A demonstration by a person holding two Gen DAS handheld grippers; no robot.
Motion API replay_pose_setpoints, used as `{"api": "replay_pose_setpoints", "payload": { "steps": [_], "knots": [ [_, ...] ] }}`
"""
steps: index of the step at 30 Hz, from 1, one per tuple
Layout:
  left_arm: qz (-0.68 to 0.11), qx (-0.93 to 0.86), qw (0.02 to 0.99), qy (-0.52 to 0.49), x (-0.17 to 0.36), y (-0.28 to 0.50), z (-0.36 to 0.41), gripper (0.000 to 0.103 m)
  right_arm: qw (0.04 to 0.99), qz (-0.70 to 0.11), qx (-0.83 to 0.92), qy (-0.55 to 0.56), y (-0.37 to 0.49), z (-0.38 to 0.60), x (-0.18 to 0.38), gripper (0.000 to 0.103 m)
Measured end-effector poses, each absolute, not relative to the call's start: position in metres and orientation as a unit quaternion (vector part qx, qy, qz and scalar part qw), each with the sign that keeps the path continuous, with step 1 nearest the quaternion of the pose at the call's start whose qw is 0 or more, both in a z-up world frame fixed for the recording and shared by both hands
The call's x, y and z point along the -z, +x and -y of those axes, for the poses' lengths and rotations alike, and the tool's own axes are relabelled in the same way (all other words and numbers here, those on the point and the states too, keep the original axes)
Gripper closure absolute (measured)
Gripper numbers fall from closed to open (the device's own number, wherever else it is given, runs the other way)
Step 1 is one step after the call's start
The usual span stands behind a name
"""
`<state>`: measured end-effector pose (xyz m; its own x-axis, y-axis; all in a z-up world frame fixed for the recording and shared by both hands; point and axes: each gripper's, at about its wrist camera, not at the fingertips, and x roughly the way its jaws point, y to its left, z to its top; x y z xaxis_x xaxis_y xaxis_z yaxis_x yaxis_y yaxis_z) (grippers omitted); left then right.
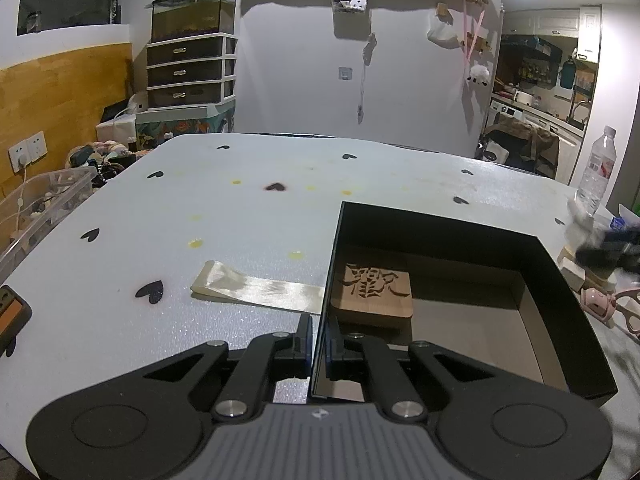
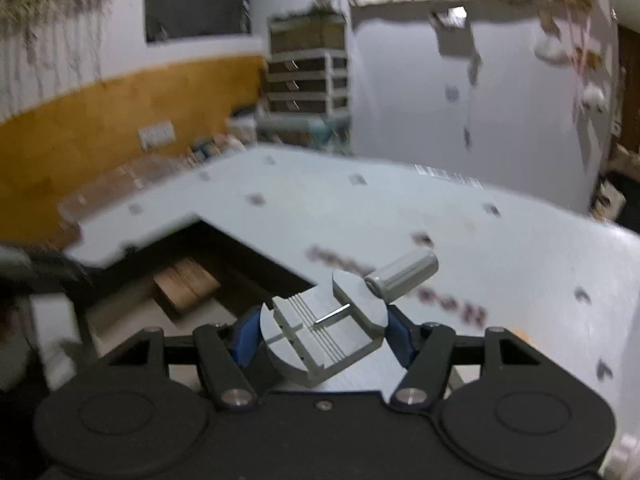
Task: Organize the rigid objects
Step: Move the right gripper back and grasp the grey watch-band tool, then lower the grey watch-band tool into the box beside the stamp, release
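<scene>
A black open box (image 1: 556, 280) sits on the white table, and its near-left wall is pinched by my left gripper (image 1: 319, 344), one finger inside and one outside. A carved wooden block (image 1: 374, 294) lies flat in the box. In the right wrist view my right gripper (image 2: 322, 334) is shut on a round grey metal tool (image 2: 320, 336) with a knurled cylinder handle (image 2: 404, 276), held above the table to the right of the box (image 2: 240, 256). The wooden block (image 2: 186, 286) shows inside it. That view is motion-blurred.
A cream ribbon strip (image 1: 256, 288) lies on the white heart-print table (image 1: 240, 208) left of the box. A water bottle (image 1: 598, 172), pink glasses (image 1: 628, 308) and small items crowd the right edge. A clear plastic bin (image 1: 40, 208) stands off the left edge.
</scene>
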<state>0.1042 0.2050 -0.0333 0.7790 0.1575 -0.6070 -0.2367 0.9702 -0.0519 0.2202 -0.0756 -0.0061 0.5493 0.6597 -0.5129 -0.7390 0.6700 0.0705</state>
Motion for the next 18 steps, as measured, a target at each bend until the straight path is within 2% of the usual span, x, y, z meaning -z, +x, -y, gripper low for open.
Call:
{"api": "replay_pose_setpoints", "payload": {
  "steps": [6,13,18],
  "knots": [
    [-0.314,-0.103,0.942,-0.065,0.034,0.103,-0.207,0.098,0.82,-0.27,-0.498,-0.077,0.199,0.037,-0.014,0.037],
    [-0.305,-0.097,0.945,-0.066,0.033,0.1,-0.209,0.098,0.761,-0.343,-0.535,-0.131,0.199,-0.013,0.012,0.038],
    [-0.301,-0.092,0.947,-0.066,0.033,0.099,-0.209,0.099,0.75,-0.396,-0.516,-0.122,0.214,-0.038,0.027,0.038]
  ]
}}
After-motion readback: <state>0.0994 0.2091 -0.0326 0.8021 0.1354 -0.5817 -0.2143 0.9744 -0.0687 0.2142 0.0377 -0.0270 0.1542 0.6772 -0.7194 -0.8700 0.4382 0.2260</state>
